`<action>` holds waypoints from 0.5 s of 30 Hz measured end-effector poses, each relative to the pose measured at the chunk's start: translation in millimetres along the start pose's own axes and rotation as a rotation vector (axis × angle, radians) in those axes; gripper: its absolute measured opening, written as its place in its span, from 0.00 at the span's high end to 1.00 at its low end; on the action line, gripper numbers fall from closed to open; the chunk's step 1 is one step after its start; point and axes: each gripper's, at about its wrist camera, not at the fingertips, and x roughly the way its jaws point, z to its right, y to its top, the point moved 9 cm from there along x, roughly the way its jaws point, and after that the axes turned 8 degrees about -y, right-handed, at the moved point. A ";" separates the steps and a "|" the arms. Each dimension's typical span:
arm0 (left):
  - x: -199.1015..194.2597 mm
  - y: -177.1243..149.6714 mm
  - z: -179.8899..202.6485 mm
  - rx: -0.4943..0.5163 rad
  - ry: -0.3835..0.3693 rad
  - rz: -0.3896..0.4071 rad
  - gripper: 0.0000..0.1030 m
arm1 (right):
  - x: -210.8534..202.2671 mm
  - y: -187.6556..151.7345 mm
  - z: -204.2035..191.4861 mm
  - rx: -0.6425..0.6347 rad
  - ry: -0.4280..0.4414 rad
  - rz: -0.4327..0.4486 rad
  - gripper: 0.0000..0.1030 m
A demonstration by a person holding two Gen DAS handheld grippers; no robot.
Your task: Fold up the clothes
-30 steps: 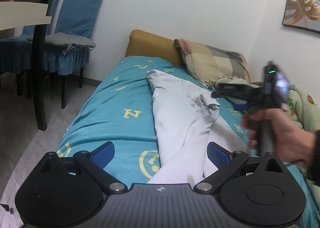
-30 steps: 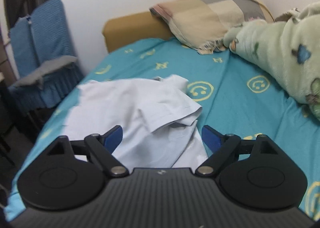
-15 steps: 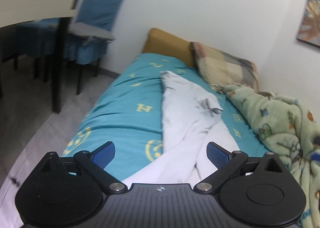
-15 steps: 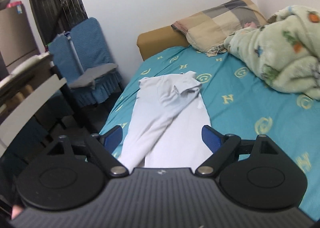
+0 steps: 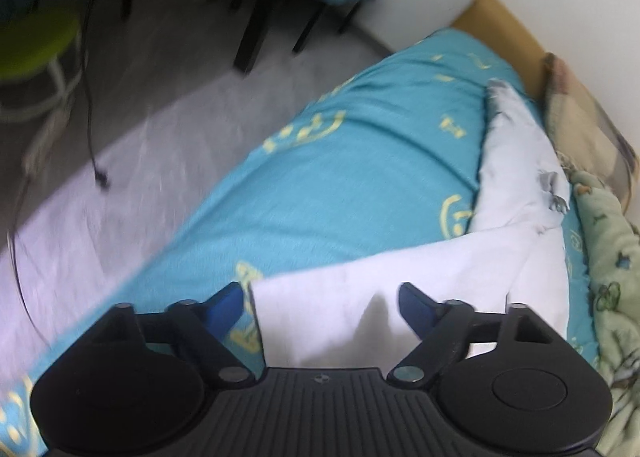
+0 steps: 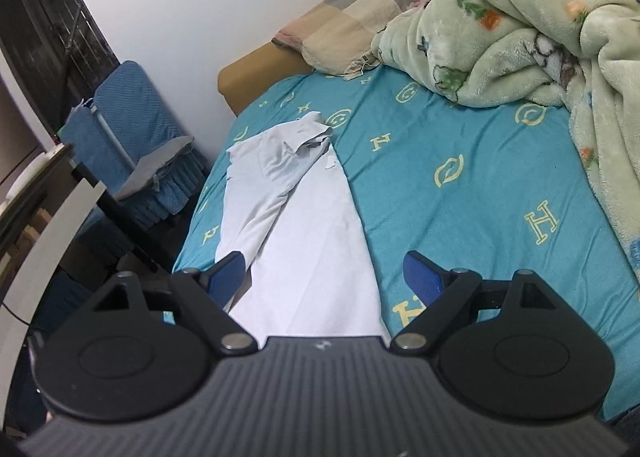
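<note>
A white shirt (image 6: 296, 213) lies folded lengthwise on the teal bedsheet (image 6: 460, 177), collar toward the headboard. It also shows in the left wrist view (image 5: 516, 193), with its lower part bent toward me. My left gripper (image 5: 322, 303) is open and empty, tilted down over the shirt's near hem. My right gripper (image 6: 324, 275) is open and empty, above the shirt's lower end.
A green fleece blanket (image 6: 532, 25) is heaped on the bed's right side. A plaid pillow (image 6: 356, 17) lies at the brown headboard (image 6: 256, 69). Blue-covered chairs (image 6: 132, 129) and a table (image 6: 48, 217) stand left of the bed. Grey floor (image 5: 120, 161) lies beside it.
Both grippers have drawn back from the collar toward the shirt's lower end. The left one has tilted down and left toward the bed edge. The right gripper no longer shows in the left view.
</note>
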 end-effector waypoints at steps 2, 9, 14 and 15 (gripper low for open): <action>-0.8 -1.0 -2.7 -0.006 0.018 0.014 0.29 | 4.2 -3.3 0.1 0.007 0.010 -0.023 0.15; -11.8 -3.8 0.0 0.031 0.091 0.067 0.94 | 5.8 -8.0 -1.6 0.033 0.057 -0.062 0.15; -55.9 -9.6 46.8 0.191 0.056 0.171 0.95 | -1.8 -2.6 4.7 0.078 0.097 -0.054 0.15; -67.8 -14.0 62.6 0.242 0.043 0.201 0.95 | -2.9 -2.0 6.4 0.087 0.106 -0.055 0.15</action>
